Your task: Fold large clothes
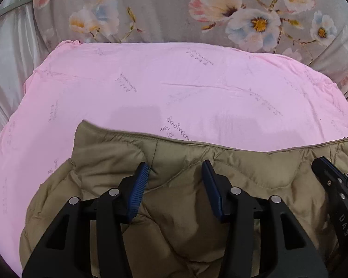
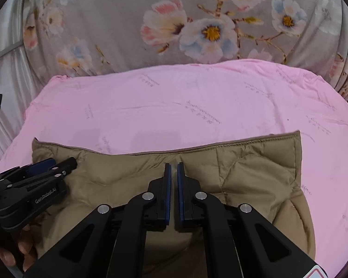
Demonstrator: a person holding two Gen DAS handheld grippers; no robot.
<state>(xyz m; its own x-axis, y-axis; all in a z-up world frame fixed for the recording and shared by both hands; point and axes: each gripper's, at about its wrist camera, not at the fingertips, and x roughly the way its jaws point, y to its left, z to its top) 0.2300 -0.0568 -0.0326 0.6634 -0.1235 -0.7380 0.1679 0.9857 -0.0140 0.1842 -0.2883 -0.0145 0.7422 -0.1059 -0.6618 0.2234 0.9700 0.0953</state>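
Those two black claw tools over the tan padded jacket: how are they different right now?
The left gripper has its blue pads well apart; the right gripper is nearly shut, with nothing visibly pinched. In the right view, the left one sits near the jacket's left corner, the right one mid-edge. Both hover above the jacket.

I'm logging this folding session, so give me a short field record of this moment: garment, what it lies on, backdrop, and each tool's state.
garment: tan quilted jacket, lying folded, its stitched edge facing away from the cameras
surface: pink sheet with faint printed script
backdrop: grey floral fabric behind the sheet
left tool: open over the jacket, nothing between its blue pads
right tool: shut, pads nearly together, no fabric visibly pinched
positions: both tools side by side above the jacket
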